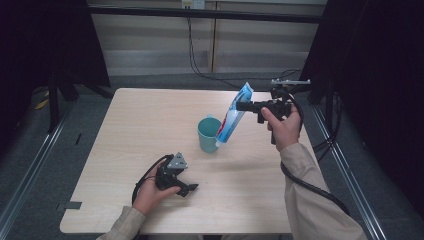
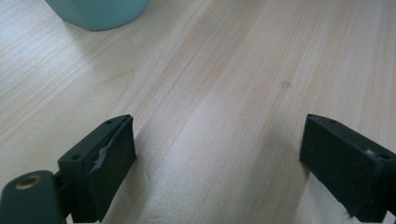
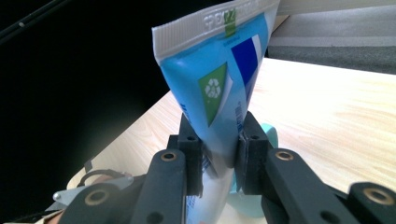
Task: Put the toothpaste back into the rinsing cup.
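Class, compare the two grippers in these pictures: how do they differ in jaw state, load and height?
The left gripper has open, empty jaws; the right gripper is shut on the toothpaste tube. The left sits low by the table; the right is raised, near the teal cup. Both are black and hand-held.

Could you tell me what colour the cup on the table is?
The cup is teal, clearest in the high view.

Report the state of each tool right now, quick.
Left tool: open, nothing between its jaws, low over the table.
Right tool: shut on the toothpaste tube, held cap-down beside the teal cup.
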{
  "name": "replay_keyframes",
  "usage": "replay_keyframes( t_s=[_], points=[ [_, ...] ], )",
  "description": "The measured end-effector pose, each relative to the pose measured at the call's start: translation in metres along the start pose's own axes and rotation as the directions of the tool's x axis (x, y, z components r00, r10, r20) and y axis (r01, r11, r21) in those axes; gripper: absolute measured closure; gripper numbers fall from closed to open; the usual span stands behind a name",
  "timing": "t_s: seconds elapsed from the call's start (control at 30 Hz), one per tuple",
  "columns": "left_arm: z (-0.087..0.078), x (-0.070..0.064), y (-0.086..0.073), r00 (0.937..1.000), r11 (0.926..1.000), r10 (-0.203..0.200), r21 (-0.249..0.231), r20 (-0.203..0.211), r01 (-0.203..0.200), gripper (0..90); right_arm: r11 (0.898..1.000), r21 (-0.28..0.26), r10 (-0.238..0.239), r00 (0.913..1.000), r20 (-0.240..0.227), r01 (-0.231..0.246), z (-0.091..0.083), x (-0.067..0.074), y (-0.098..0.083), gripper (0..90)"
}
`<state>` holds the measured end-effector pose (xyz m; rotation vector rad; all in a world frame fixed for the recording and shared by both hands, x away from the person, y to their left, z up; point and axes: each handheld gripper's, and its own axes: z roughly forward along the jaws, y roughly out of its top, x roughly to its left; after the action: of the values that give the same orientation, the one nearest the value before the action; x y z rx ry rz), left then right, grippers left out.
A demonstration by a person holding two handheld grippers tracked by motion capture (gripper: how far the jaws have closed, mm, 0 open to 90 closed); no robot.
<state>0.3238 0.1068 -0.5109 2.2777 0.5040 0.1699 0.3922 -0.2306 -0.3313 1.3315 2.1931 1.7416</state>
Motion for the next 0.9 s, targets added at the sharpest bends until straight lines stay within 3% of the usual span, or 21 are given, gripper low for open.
replay_keyframes(
  t_s=[0.5,0.9],
  points=[
    [0.0,0.0,0.0,1.0,1.0,0.002,0.006,0.004,-0.002,9.9,1.0,-0.017,-0.017,0.9998,0.012,0.017,0.004,0.004,0.018,75.5],
    [-0.001,0.001,0.0,1.0,0.9999,0.008,0.009,0.005,-0.008,9.9,0.999,-0.046,-0.003,0.9991,0.043,0.005,0.008,0.003,0.028,75.4]
  ],
)
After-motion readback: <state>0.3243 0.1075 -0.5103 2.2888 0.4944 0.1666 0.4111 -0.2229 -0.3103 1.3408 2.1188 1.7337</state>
